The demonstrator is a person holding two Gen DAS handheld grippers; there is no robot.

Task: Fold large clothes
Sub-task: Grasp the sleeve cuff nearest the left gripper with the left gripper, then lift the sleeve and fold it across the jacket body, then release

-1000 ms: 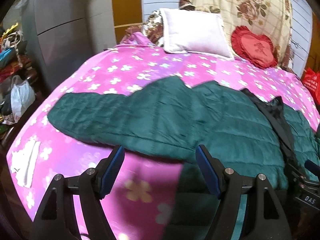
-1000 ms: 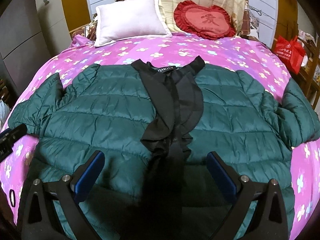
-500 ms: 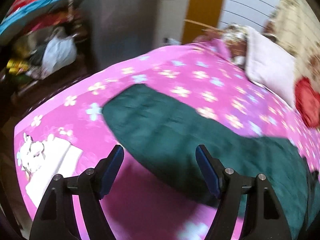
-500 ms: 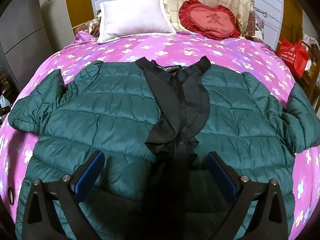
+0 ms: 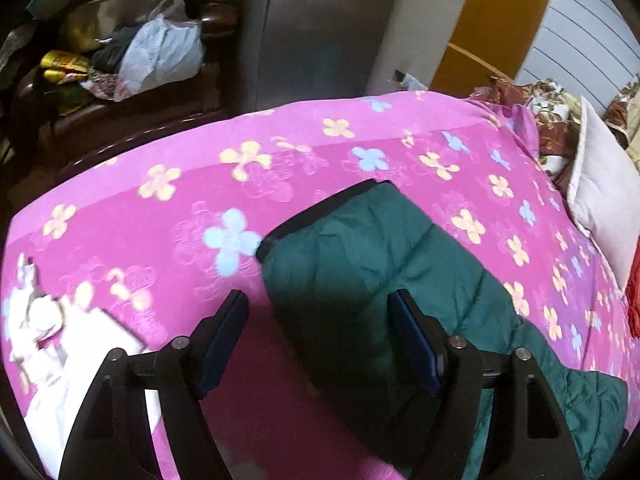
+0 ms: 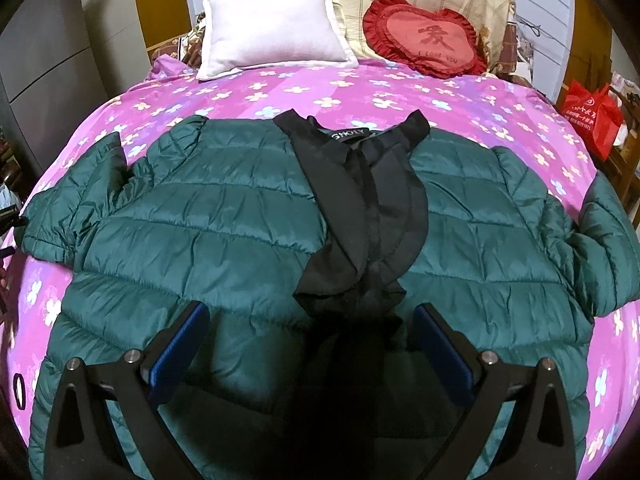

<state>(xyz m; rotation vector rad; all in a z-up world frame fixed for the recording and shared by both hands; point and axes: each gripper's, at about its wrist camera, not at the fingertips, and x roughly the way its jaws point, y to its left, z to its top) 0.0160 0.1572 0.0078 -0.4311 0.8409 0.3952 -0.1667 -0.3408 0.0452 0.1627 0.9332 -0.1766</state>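
Green puffer jacket (image 6: pixel 248 216) spread flat, front up, on the pink flowered bedspread (image 6: pixel 360 92) — nothing folded yet. Looks like the reach-for-the-sleeve step: left gripper (image 5: pixel 320 340) over the sleeve end (image 5: pixel 360 240) by the cuff, jaws spread but just been narrowing, sleeve edge between them, not pinched. Next up, probably drop lower, pinch near the cuff, carry it across the chest. Right gripper (image 6: pixel 312 344) spread and empty above the hem. Hard to tell — how close the pads sit to the fabric; hem lost in shadow.
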